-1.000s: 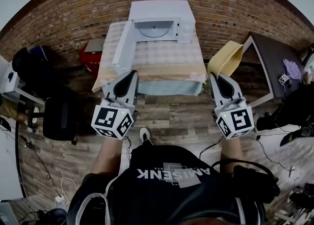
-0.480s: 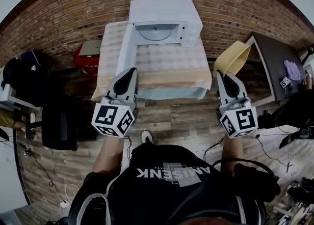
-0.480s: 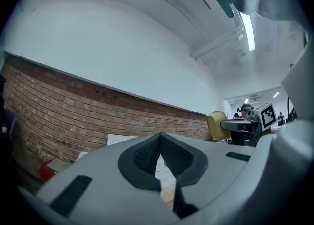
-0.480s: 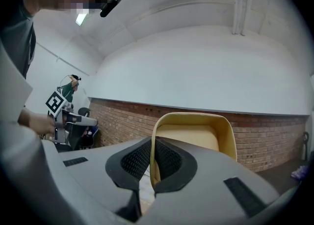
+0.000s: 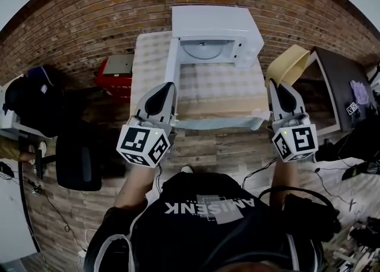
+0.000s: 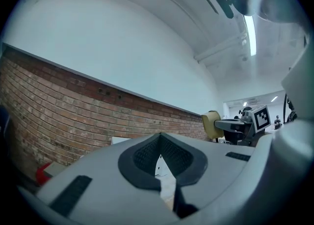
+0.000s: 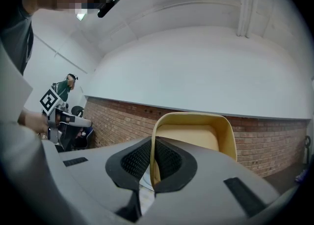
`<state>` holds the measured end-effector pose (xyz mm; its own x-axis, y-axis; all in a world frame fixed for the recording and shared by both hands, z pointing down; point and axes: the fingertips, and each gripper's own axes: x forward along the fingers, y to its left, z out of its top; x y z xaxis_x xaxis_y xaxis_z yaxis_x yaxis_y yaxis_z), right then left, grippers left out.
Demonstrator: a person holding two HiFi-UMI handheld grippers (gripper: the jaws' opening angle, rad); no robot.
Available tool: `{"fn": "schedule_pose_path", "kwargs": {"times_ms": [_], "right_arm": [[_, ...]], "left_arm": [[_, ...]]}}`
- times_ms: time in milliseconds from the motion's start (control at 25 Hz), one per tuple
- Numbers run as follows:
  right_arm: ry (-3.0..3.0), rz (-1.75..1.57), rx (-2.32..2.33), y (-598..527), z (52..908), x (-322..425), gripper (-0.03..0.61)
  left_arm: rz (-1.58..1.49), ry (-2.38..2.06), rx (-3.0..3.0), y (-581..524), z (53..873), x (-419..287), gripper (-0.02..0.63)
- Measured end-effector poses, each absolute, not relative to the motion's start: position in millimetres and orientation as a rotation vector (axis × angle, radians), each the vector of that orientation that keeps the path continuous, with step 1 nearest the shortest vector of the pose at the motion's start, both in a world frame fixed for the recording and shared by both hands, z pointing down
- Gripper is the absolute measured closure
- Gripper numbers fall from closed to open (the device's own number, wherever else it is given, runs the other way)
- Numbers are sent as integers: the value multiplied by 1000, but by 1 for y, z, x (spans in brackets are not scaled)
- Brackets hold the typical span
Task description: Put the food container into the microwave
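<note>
A yellow food container (image 5: 289, 65) hangs tilted from my right gripper (image 5: 279, 84), which is shut on its rim. In the right gripper view the pads of my right gripper (image 7: 153, 162) pinch the container's (image 7: 196, 135) left wall. My left gripper (image 5: 161, 89) is level at the table's near edge; its jaws are shut with nothing between them, as the left gripper view (image 6: 159, 162) also shows. The white microwave (image 5: 217, 33) stands at the far end of the cloth-covered table (image 5: 219, 101), its door (image 5: 173, 63) swung open to the left and its turntable visible inside.
A brick wall (image 5: 89, 21) runs behind the table. A red box (image 5: 116, 72) sits on the floor to the left, and a black chair (image 5: 77, 158) stands nearer me. A dark desk (image 5: 341, 87) stands at the right. Cables lie on the wooden floor.
Both grippers have travelled forward to the table's near edge, and the table and microwave now sit further right in the head view. The yellow container stays in the right gripper.
</note>
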<state>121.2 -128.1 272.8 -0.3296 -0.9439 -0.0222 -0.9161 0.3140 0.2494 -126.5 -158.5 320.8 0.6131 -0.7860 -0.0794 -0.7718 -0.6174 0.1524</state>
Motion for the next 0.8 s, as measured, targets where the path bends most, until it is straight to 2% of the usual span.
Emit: {"fn": "schedule_pose_path", "kwargs": {"times_ms": [480, 800], "right_arm": [[-2473, -312, 1677, -185, 273, 86, 534], [-2557, -351, 1576, -245, 267, 91, 534]], "left_arm": [[-225, -1384, 2636, -202, 329, -162, 602], [-209, -1492, 2632, -232, 322, -152, 602]]}}
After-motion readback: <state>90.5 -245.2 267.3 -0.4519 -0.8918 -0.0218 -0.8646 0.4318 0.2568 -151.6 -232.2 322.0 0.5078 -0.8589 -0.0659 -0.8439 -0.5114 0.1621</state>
